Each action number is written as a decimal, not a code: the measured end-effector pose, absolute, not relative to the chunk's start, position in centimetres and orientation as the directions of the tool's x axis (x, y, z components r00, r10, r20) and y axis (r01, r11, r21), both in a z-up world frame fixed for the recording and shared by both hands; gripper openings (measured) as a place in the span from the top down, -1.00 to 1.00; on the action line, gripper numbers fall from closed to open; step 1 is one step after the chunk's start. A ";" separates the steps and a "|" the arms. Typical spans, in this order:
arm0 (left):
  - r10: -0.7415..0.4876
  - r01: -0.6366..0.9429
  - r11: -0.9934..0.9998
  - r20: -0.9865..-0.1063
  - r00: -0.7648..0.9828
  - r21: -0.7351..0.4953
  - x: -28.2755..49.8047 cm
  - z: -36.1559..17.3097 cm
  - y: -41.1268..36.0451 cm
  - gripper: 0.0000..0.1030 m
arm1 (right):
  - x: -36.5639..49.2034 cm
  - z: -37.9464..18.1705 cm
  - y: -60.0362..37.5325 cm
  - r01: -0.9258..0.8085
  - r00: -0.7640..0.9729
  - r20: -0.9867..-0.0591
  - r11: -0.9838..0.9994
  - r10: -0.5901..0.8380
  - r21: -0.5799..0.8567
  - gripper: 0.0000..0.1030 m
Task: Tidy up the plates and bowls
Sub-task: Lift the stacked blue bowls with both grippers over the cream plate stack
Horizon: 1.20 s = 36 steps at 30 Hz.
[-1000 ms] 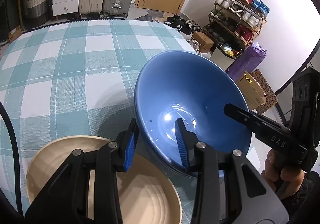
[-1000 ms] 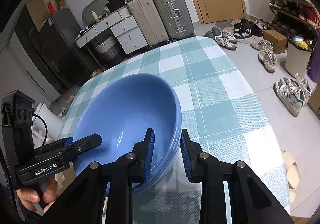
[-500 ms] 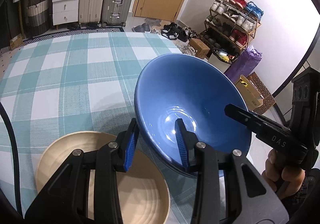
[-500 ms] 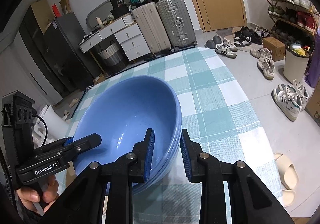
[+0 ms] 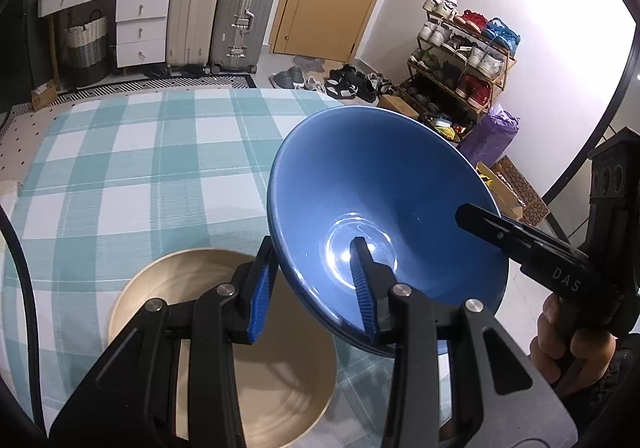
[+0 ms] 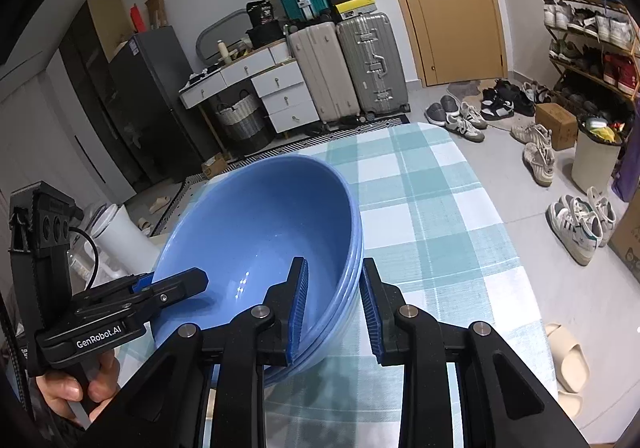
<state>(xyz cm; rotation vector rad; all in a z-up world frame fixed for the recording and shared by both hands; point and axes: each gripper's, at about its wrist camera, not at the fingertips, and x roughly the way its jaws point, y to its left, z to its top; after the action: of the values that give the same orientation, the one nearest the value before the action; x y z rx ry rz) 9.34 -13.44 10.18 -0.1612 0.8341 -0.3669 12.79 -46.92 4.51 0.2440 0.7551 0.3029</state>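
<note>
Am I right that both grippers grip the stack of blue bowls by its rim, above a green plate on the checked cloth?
Almost. The plate is beige, not green, as the left wrist view shows. The left gripper and the right gripper do each grip the rim of the blue bowls, above the checked cloth.

Indoor light even, moderately bright. Wall (image 5: 540,0) at upper right of left wrist view blown out white. Specular glints on blue bowl (image 5: 380,192) floor. Soft shadow on tablecloth (image 6: 344,388) beneath bowl. Strong fisheye curvature, black vignette at corners. Focus sharp, no motion blur.
</note>
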 end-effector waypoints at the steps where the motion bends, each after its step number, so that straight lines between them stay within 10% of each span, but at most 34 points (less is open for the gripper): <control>1: -0.377 0.252 0.926 -0.691 0.617 -0.280 8.9 10.4 -13.2 0.35 | 12.5 4.7 -46.6 -0.185 0.689 -0.631 0.928 0.357 0.323 0.47; 36: -0.250 0.098 0.963 -0.704 0.664 -0.249 4.1 10.8 -3.5 0.35 | 12.3 3.8 -36.8 -0.313 0.640 -0.626 0.895 0.446 0.318 0.47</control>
<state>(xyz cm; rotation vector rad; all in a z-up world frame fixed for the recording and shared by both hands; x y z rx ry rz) 4.06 -3.47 10.81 -0.1969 0.8220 -0.1982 12.29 -36.81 3.84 0.1866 0.7620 0.4357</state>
